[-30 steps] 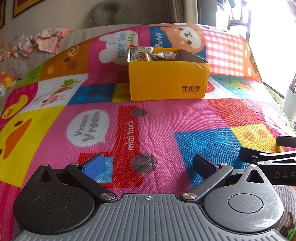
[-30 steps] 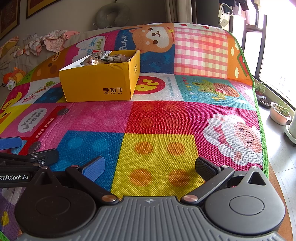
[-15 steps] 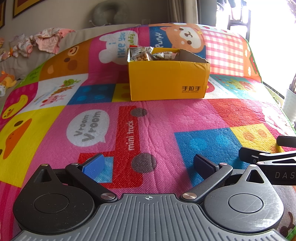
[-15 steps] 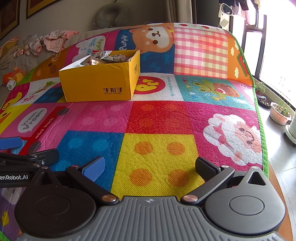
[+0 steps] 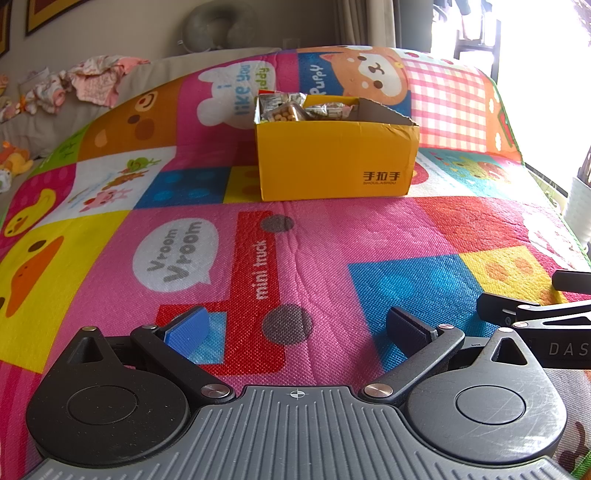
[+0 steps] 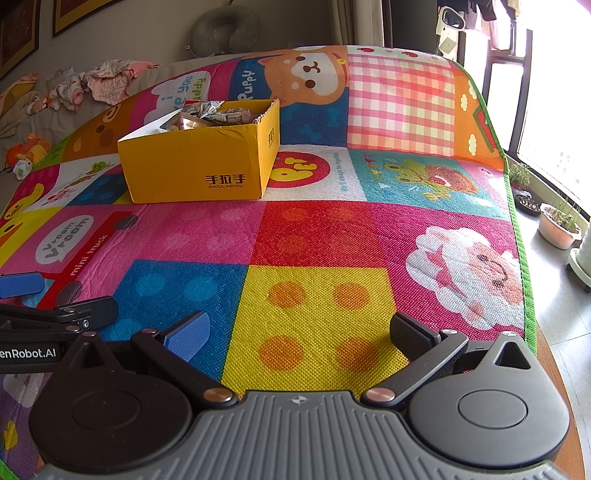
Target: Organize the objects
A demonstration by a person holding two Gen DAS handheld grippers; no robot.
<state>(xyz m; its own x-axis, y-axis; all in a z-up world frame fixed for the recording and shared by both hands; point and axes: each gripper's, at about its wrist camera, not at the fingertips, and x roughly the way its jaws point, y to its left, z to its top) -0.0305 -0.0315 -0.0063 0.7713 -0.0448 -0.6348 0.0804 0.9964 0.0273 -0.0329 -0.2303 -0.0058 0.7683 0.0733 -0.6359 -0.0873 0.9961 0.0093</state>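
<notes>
A yellow cardboard box [image 5: 336,158] [image 6: 199,166] stands on the colourful play mat [image 5: 332,240] [image 6: 317,236], far ahead of both grippers. Several wrapped snack packets [image 5: 291,109] [image 6: 207,114] fill its left part. My left gripper [image 5: 295,328] is open low over the pink and red mat patch, with nothing between its fingers. My right gripper [image 6: 299,332] is open over the yellow dotted square, also empty. Each gripper's fingers show at the edge of the other's view, the right one's [image 5: 524,310] and the left one's [image 6: 70,314].
Crumpled clothes [image 5: 88,81] [image 6: 96,85] and soft toys [image 6: 26,155] lie on the sofa at the back left. A grey neck pillow [image 5: 218,26] rests behind the mat. Potted plants [image 6: 557,225] stand on the floor by the window at the right, past the mat's green edge [image 6: 517,236].
</notes>
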